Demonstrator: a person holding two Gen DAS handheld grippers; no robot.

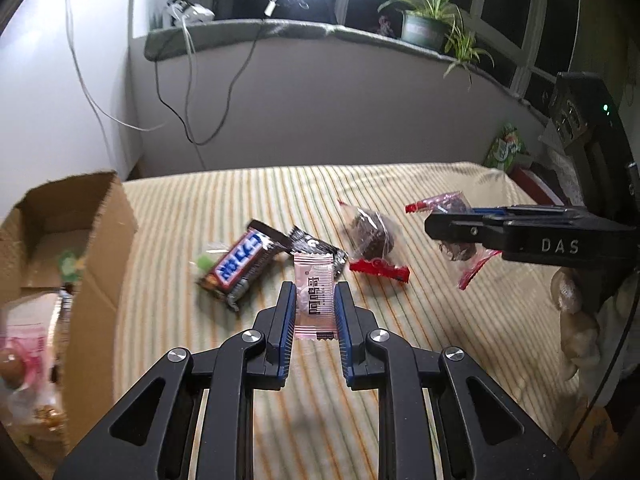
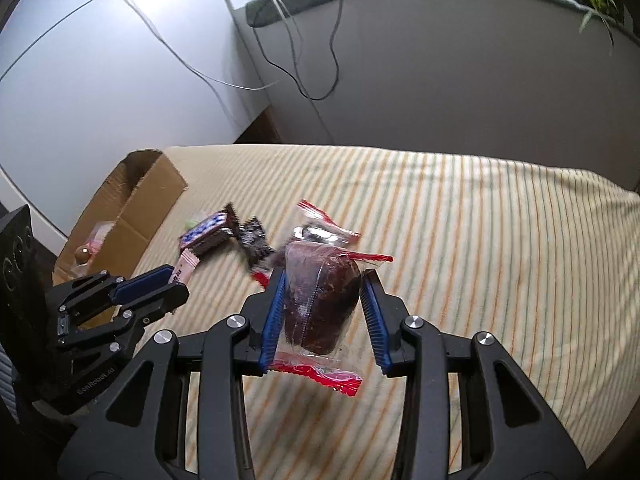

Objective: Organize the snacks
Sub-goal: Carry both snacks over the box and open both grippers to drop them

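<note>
Snacks: a small loose pile of wrapped sweets on the striped cloth (image 1: 400,200), plus two held up off it in the grippers
Pink candy (image 1: 315,298): flat pale pink sachet with dark printed characters and crimped ends, standing upright between the blue pads of the left gripper (image 1: 315,304), jaws pinched narrow on its edges
Brown cake (image 2: 320,300): dark brown chunky lump in a clear wrapper with red serrated end seals, squeezed between the right gripper (image 2: 326,308) pads, lifted clear of the cloth; in the left wrist view it sits far right, poking out either side of the black fingers
Second brown cake (image 1: 370,232): same clear-and-red wrapper, lying on the cloth just behind the pink candy
Chocolate bar (image 1: 240,264): brown wrapper with a blue and white logo band, lying tilted on the cloth, left of the pink candy
Black sachet (image 1: 316,246): small black wrapper with white print, tucked between the chocolate bar and the second brown cake
Green candy (image 1: 206,262): little clear-wrapped green bit, peeking out at the bar's left end
Cardboard box (image 1: 104,240): open, at the cloth's left edge, some blurry pink and brown snacks already inside
Hand (image 1: 576,320): fingers wrapped on the right gripper's handle, far right edge
</note>
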